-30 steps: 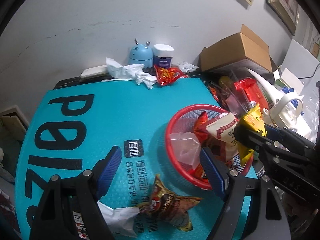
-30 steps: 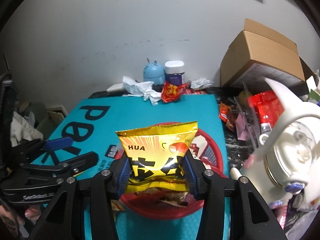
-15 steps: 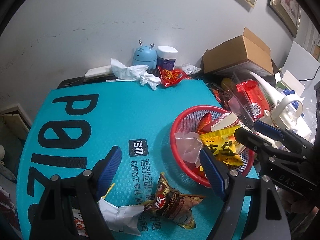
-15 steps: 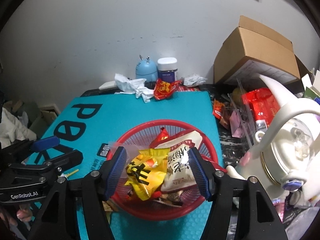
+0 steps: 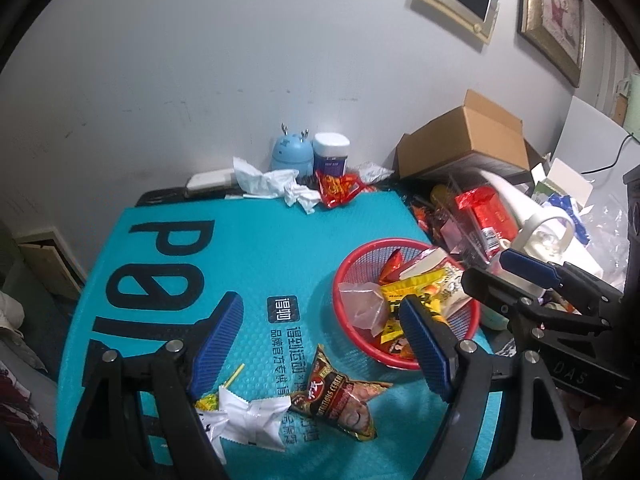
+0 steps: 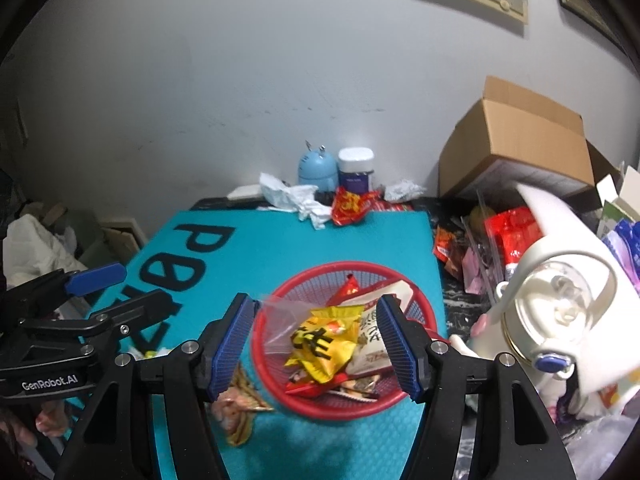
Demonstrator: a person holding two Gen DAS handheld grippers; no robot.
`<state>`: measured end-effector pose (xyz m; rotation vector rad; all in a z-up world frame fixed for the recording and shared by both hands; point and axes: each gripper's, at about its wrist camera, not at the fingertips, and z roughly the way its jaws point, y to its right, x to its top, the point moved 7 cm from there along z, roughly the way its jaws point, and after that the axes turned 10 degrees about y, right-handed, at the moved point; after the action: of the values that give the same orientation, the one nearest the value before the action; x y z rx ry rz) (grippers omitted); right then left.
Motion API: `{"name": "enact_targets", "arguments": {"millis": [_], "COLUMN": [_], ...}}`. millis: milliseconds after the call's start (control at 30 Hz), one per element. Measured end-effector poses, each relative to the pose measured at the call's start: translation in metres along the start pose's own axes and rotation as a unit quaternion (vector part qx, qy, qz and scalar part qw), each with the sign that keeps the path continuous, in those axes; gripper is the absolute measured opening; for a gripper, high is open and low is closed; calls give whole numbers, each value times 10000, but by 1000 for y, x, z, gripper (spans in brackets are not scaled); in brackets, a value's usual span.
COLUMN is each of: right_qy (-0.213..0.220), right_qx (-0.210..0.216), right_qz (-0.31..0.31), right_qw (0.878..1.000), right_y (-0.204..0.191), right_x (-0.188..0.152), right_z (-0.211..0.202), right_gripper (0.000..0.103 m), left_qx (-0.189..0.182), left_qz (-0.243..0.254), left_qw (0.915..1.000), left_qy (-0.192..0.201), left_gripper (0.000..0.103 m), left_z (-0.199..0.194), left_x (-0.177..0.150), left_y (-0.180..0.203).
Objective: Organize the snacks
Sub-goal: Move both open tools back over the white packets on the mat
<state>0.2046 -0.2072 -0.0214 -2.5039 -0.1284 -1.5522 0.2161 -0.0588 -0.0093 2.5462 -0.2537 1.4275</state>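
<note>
A red mesh basket sits on the right of the teal mat and holds several snack packs, with a yellow pack on top. My right gripper is open and empty above the basket. My left gripper is open and empty above the mat's front. Below it lie a brown snack pack and a white pack. A red snack pack lies at the mat's far edge.
A blue round device, a white-lidded jar and crumpled tissue stand at the back by the wall. A cardboard box, a white kettle and loose packets crowd the right side.
My right gripper opened and dropped the yellow pack into the basket, then drew back. My left gripper pulled back and up, so more of the front packs show.
</note>
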Motion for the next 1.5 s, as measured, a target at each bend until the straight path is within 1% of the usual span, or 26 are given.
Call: {"name": "enact_targets", "arguments": {"millis": [367,533,767,967,1167,1333,1500], "right_qy": [406,492,584,565,434,288,142], "right_qx": [278,433,622,778,970,1152,1325], "right_qz": [-138,-195,-232,-268,-304,-346,-352], "right_qw": [9987,9977,9961,9950,9939,9923,9904], "right_y": [-21,-32,-44,-56,-68,-80,-93], "right_x": [9,4,-8,-24,-41,-54,-64], "right_z": [-56,-78,-108,-125,-130,-128,-120], "right_gripper": [64,64,64,64,64,64,64], "left_qx": [36,28,80,210,341,458,473], "left_qz": [117,161,155,111,-10,-150,-321], "left_qw": [9990,9983,9974,9974,9977,9977,9977], "left_qy": [419,563,701,678,592,483,361], "left_gripper": [80,80,80,80,80,80,80], "left_z": [-58,-83,-117,-140,-152,-157,-155], "left_x": [6,3,-10,-30,-51,-69,-81], "left_y": [12,18,24,23,17,7,-6]}}
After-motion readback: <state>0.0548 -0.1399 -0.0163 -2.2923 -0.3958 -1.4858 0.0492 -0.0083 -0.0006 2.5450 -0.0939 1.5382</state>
